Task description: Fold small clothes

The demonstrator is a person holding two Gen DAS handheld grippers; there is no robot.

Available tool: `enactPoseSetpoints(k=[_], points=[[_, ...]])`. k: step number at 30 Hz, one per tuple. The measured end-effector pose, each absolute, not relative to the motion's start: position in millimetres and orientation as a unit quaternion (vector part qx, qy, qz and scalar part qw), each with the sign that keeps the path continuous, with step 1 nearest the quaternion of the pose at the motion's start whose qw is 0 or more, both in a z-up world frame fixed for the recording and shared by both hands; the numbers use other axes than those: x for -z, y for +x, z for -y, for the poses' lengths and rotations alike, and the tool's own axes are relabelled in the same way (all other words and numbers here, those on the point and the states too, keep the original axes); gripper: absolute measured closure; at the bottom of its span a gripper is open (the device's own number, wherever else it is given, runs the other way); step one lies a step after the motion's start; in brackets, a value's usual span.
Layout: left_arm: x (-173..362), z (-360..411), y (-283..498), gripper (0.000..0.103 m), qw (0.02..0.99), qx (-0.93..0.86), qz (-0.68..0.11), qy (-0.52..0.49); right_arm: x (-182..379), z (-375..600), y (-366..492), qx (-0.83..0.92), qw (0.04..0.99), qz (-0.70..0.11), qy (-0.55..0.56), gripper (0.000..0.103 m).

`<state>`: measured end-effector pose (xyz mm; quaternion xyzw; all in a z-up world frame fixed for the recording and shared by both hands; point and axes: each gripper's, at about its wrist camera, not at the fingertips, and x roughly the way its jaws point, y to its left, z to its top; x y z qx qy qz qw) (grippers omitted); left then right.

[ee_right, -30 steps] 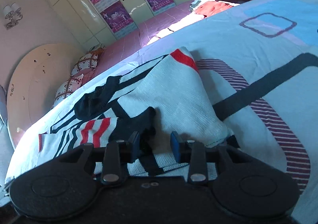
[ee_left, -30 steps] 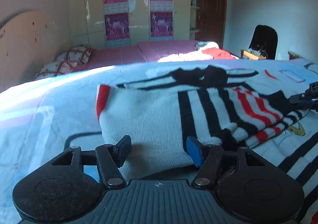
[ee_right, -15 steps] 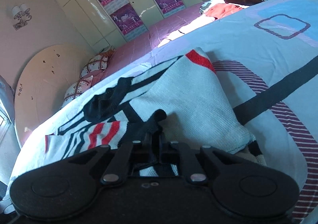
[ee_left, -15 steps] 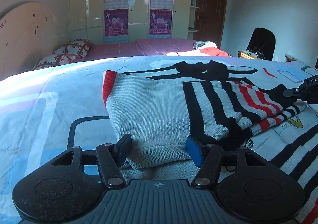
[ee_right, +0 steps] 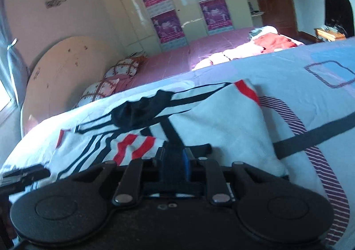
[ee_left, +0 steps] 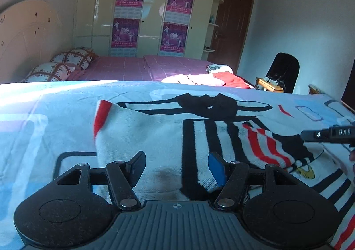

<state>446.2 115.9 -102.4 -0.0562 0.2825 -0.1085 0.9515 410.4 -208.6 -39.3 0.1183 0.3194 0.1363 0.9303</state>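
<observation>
White knitted sweater with black and red stripes (ee_left: 159, 130) is lying partly folded on the pale blue patterned bedspread (ee_left: 44, 117), and I am working at its near hem from both sides. My left gripper (ee_left: 176, 166) is hovering with its jaws spread wide, the hem sitting between the two fingers without being pinched. My right gripper (ee_right: 175, 161) is closed tight, its fingers pressed together on a dark fold of the sweater (ee_right: 221, 125) beside the red-striped part; a second ago those fingers were apart and only straddling the cloth. In that time the left gripper has been rising a little, so that more of the room is showing above the garment, while its opening is staying the same. Beyond the bedspread a purple-pink bed (ee_left: 133, 68) is carrying two checked pillows (ee_left: 66, 63) and a small heap of red and white clothes (ee_left: 213, 78), with cream wardrobe doors bearing purple posters (ee_left: 150, 17) behind.
</observation>
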Motion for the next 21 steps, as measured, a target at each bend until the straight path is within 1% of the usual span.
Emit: enactPoseSetpoints(k=[2, 3, 4, 6, 9, 10, 12, 15, 18, 21], points=[[118, -108, 455, 0.041, 0.941, 0.110, -0.311, -0.071, 48, 187, 413, -0.162, 0.924, -0.339, 0.067, 0.085], [127, -104, 453, 0.041, 0.939, 0.101, -0.323, -0.054, 55, 180, 414, -0.157, 0.923, -0.351, 0.037, 0.089], [130, -103, 446, 0.041, 0.943, 0.099, -0.314, -0.046, 59, 179, 413, -0.152, 0.925, -0.347, 0.022, 0.089], [129, -107, 438, 0.041, 0.942, 0.095, -0.318, -0.051, 58, 188, 409, -0.143, 0.927, -0.344, 0.033, 0.091], [129, -109, 432, 0.041, 0.942, 0.097, -0.319, -0.044, 59, 196, 406, -0.143, 0.927, -0.344, 0.036, 0.091], [127, -108, 433, 0.041, 0.941, 0.095, -0.322, -0.042, 58, 196, 406, -0.144, 0.927, -0.344, 0.031, 0.091], [116, -108, 435, 0.041, 0.944, 0.095, -0.313, -0.044, 50, 193, 407, -0.140, 0.929, -0.341, 0.026, 0.079], [101, -103, 456, 0.041, 0.951, 0.104, -0.291, -0.034, 36, 185, 420, -0.151, 0.937, -0.313, 0.045, 0.079], [99, -100, 494, 0.041, 0.949, 0.106, -0.294, -0.034, 36, 164, 453, -0.164, 0.929, -0.321, 0.077, 0.080], [111, -105, 528, 0.041, 0.944, 0.093, -0.313, -0.044, 47, 132, 476, -0.193, 0.919, -0.335, 0.083, 0.082]])
